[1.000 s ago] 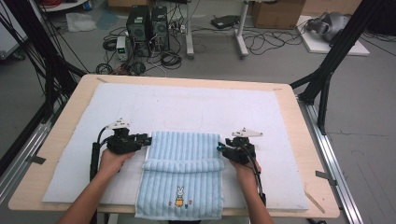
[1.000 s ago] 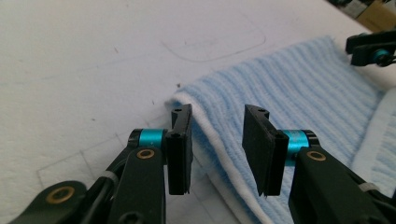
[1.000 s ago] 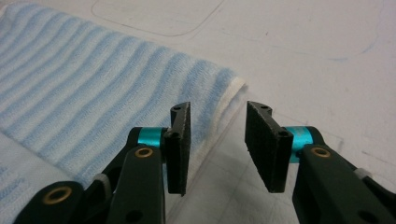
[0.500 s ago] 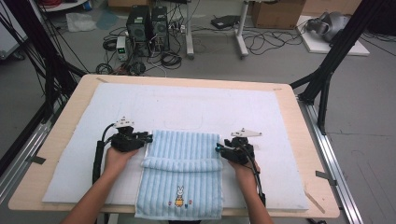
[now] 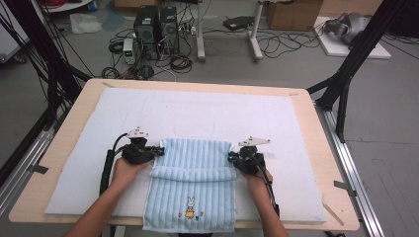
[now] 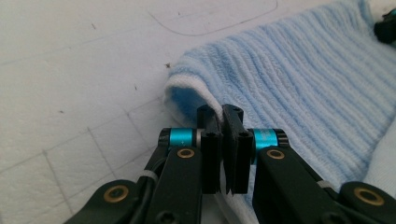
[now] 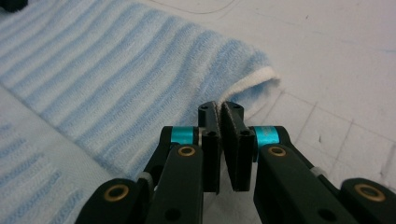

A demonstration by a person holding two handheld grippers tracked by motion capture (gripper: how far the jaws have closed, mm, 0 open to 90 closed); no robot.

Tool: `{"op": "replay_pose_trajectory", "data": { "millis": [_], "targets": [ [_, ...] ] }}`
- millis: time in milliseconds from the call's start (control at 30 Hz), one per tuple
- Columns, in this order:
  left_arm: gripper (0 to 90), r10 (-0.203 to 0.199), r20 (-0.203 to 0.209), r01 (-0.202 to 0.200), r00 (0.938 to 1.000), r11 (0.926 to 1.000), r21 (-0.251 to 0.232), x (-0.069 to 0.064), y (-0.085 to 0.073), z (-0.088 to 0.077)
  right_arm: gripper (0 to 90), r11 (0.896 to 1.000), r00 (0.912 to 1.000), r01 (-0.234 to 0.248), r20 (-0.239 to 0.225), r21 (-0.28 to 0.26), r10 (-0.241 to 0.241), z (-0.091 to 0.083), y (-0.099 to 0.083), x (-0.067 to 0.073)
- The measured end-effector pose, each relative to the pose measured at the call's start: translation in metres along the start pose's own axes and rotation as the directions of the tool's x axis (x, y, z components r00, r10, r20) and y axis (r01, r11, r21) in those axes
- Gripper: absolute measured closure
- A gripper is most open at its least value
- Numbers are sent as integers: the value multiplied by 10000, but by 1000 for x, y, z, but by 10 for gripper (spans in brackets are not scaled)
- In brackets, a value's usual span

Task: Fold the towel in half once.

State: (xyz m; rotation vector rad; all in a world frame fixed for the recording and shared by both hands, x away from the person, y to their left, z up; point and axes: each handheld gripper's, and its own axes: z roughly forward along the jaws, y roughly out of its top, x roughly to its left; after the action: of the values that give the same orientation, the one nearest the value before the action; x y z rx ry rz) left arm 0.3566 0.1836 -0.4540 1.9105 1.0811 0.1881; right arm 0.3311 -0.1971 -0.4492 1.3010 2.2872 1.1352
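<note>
The left gripper [image 5: 157, 150] and right gripper [image 5: 231, 158], jaws just closed, each pinch a side edge of the blue towel [image 5: 192, 190] lying at the surface's [image 5: 316, 123] near edge, apparently so both ends of the fold can lift evenly.

One blue striped towel [image 5: 191, 190] lies on one white mat [image 5: 197, 111] atop one worktop [image 5: 316, 148]; two grippers, the left gripper [image 5: 159, 149] and the right gripper [image 5: 230, 158], flank it.
</note>
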Motion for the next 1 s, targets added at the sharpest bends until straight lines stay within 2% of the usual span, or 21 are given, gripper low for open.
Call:
{"op": "replay_pose_trajectory", "data": {
  "millis": [100,167,233,300,400,533,600,667,700,767,900,967,1000],
  "targets": [
    [861,40,-80,-41,10000,10000,-70,2,4,3,861,9997,9999,-157,49,-180,158,1,2,-4],
    [861,-168,-138,163,9998,9992,-364,6,7,6,861,9994,9996,-171,218,-292,177,3,5,-7],
    [861,-401,13,401,9992,9985,-367,11,12,9,861,9987,9991,-334,262,-397,345,5,9,-12],
    [860,-232,-146,224,9996,9981,-571,13,19,13,861,9973,9981,-515,321,-518,532,8,14,-18],
    [861,-194,-359,164,9992,9964,-828,17,31,21,861,9968,9971,-521,525,-614,553,13,23,-26],
    [860,-120,-383,79,9992,9945,-1048,25,44,34,861,9935,9942,-824,625,-789,874,21,35,-40],
    [860,45,-369,-90,9993,9921,-1251,28,49,40,861,9913,9921,-957,731,-903,1024,24,40,-46],
    [859,2,-386,-45,9993,9938,-1113,33,56,44,861,9907,9910,-1016,783,-910,1088,27,46,-51],
    [859,-22,-406,-24,9992,9937,-1125,34,59,46,861,9918,9916,-879,863,-928,960,29,49,-53],
    [859,149,-479,-211,9987,9912,-1307,36,64,48,861,9910,9900,-893,999,-1002,993,31,55,-55],
    [858,279,-592,-357,9979,9903,-1345,40,73,52,861,9881,9870,-846,1253,-1287,1009,36,63,-59],
    [856,160,-497,-226,9986,9904,-1361,41,73,56,861,9897,9848,-967,1343,-1059,1106,40,64,-61],
    [854,255,-560,-323,9981,9917,-1243,41,72,58,860,9894,9838,-982,1392,-1070,1127,42,64,-62]
  ]
}}
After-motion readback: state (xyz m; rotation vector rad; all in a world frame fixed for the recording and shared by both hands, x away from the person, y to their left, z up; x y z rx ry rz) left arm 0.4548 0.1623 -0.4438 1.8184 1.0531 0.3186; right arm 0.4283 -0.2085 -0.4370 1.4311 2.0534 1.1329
